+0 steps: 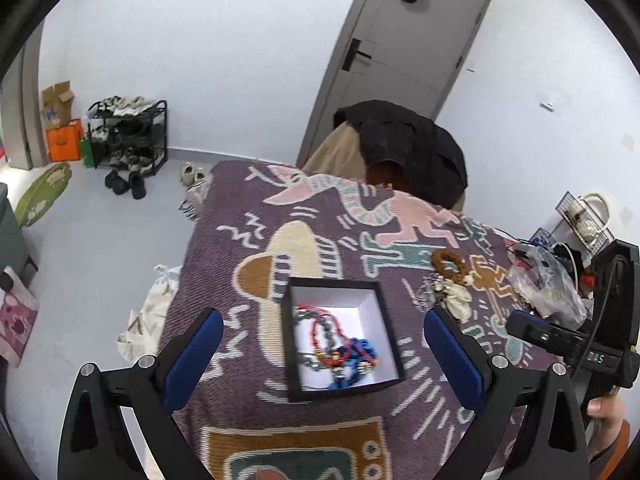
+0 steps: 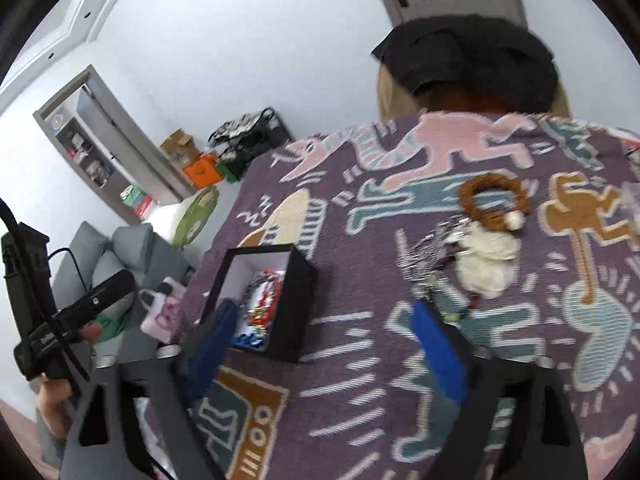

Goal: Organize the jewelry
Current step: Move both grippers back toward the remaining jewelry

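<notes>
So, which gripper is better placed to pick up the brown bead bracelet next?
Probably the right gripper: open and empty, and the brown bead bracelet lies ahead of it. The left gripper faces the black box.

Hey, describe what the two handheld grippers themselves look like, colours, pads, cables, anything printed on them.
Both are matte black frames with silver bolt heads. The left gripper and right gripper each carry two fingers faced with blue pads. Seen from the other camera, each has a boxy black body with a black cable running along it and small white lettering, too blurred to read. An orange cuff shows by one hand.
</notes>
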`<move>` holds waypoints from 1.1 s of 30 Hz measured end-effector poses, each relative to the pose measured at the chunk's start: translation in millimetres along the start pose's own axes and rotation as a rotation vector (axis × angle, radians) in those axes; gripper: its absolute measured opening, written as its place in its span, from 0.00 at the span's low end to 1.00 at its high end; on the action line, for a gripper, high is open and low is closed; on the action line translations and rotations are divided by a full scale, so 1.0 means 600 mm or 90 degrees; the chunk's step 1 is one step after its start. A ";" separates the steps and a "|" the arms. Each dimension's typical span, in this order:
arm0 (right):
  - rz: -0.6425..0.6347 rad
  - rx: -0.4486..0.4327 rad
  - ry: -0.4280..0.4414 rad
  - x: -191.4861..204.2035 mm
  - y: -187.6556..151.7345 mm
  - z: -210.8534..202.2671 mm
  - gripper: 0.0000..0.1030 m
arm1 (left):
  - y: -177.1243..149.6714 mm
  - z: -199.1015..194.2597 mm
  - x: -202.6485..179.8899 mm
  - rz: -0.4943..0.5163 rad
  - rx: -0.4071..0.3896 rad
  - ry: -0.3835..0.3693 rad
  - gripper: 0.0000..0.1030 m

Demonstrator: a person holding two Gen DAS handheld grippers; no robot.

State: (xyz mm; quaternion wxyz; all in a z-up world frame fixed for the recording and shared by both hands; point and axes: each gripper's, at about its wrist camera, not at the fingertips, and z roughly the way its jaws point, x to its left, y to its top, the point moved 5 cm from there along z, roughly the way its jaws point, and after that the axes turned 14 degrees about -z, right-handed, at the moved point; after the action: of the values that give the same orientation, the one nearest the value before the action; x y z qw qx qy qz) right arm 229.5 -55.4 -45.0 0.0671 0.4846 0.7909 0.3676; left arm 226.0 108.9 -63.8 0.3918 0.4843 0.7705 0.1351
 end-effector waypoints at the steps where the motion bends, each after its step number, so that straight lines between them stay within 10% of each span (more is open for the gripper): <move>1: 0.006 -0.009 -0.001 -0.006 -0.002 -0.013 1.00 | -0.001 -0.002 -0.008 0.001 -0.001 -0.006 1.00; 33: 0.101 -0.076 -0.117 -0.171 -0.098 -0.158 0.99 | -0.082 0.024 -0.255 0.177 0.014 -0.029 1.00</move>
State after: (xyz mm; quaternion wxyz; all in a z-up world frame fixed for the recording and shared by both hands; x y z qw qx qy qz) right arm 197.2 -203.5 -40.5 0.1388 0.5721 0.7176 0.3722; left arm 239.0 -48.3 -30.0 0.3816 0.5936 0.6882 0.1687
